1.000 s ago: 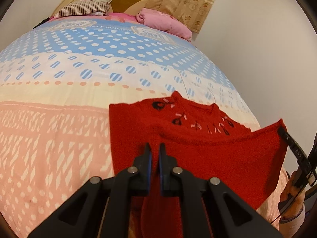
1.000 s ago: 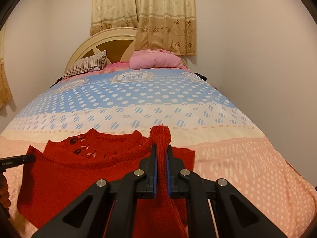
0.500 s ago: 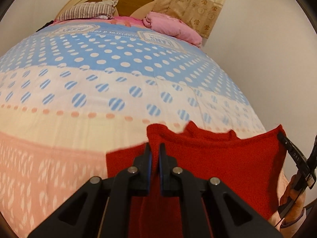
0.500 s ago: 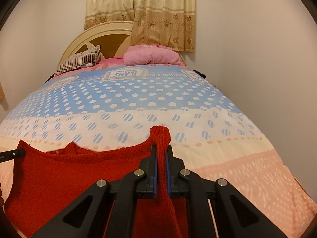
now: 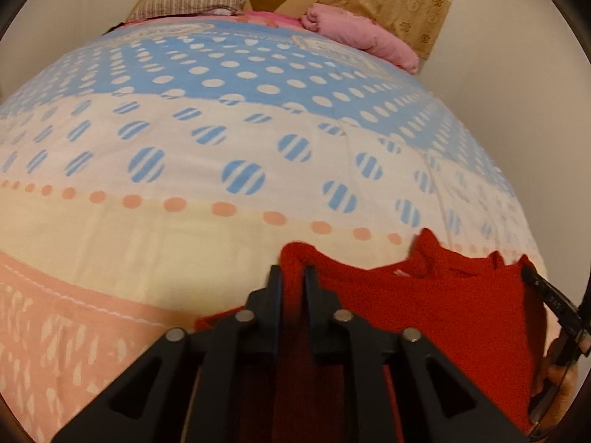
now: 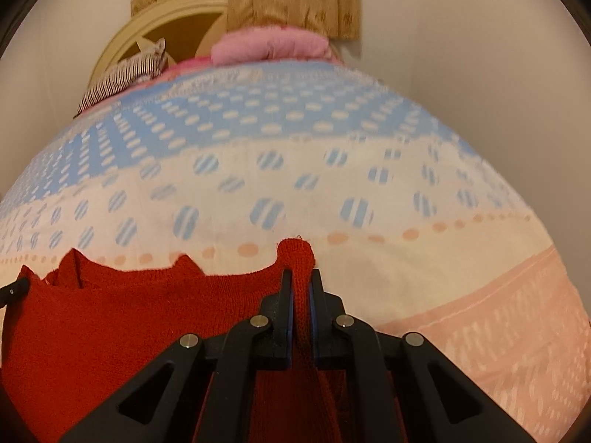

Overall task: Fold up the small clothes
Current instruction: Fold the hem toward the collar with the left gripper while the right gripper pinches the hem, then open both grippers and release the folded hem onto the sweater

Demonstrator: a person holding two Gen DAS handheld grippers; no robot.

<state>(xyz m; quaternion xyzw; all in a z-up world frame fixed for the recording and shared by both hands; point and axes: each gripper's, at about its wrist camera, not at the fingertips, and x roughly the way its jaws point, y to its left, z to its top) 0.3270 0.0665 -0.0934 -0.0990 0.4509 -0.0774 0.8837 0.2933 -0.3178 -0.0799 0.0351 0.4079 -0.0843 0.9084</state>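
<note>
Knit red sweater spans both grippers — left gripper and right gripper each pinch a bunched edge above the dotted bedspread; only the right view shows its jagged top edge left of the fingers.

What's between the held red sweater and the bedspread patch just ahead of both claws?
Nothing visible. The left claw and right claw each pinch a corner of the red sweater, and the bedspread ahead shows bare up to the pillows.
</note>
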